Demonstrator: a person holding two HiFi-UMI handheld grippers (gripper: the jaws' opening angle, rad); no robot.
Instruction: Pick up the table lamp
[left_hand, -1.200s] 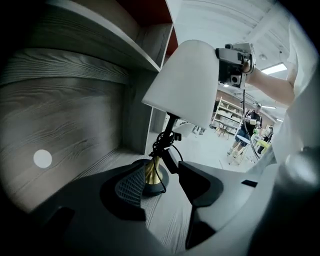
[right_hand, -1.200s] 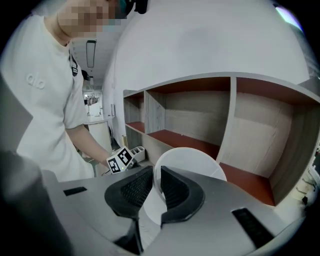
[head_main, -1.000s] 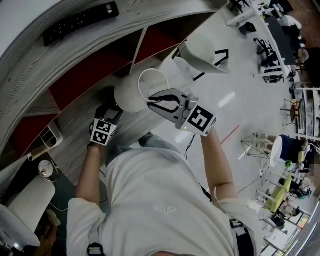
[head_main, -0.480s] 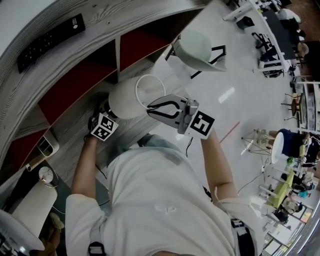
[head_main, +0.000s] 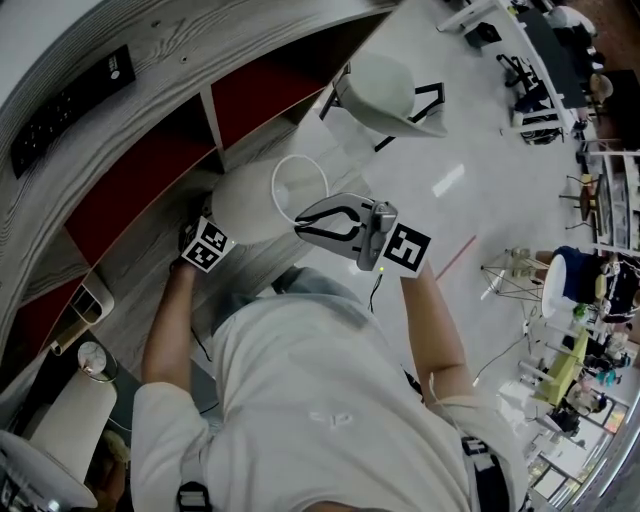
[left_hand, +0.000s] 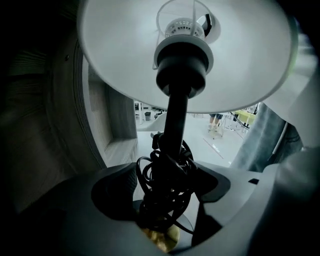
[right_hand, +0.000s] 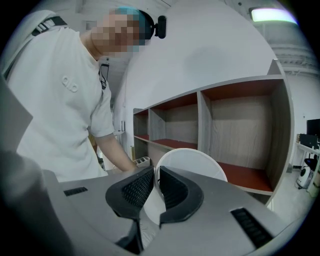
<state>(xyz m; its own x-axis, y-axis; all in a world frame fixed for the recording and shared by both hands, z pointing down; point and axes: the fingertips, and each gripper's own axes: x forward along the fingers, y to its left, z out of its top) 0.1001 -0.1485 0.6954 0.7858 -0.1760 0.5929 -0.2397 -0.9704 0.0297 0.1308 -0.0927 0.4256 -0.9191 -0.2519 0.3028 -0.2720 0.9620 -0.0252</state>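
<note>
The table lamp has a white shade (head_main: 250, 200), a black stem (left_hand: 176, 117) and a black cord wound in a bundle (left_hand: 165, 182) round the stem's lower end. My right gripper (head_main: 300, 215) is shut on the thin rim of the shade (right_hand: 200, 165), and in the right gripper view its pads (right_hand: 134, 189) pinch the white edge. My left gripper (left_hand: 165, 190) sits under the shade. Its jaws stand wide on either side of the stem and cord bundle, with gaps showing. In the head view only its marker cube (head_main: 207, 245) shows; the jaws are hidden under the shade.
A grey wooden shelf unit (head_main: 150, 110) with red-backed compartments stands just beyond the lamp, with a black remote (head_main: 70, 95) on top. A white chair (head_main: 385, 95) is on the floor to the right. Another white shade (head_main: 60, 410) and a small clock (head_main: 92, 355) are at lower left.
The left gripper's marker cube has moved up, closer in under the shade. The lamp and right gripper have shifted slightly left, with the grip on the rim unchanged.
</note>
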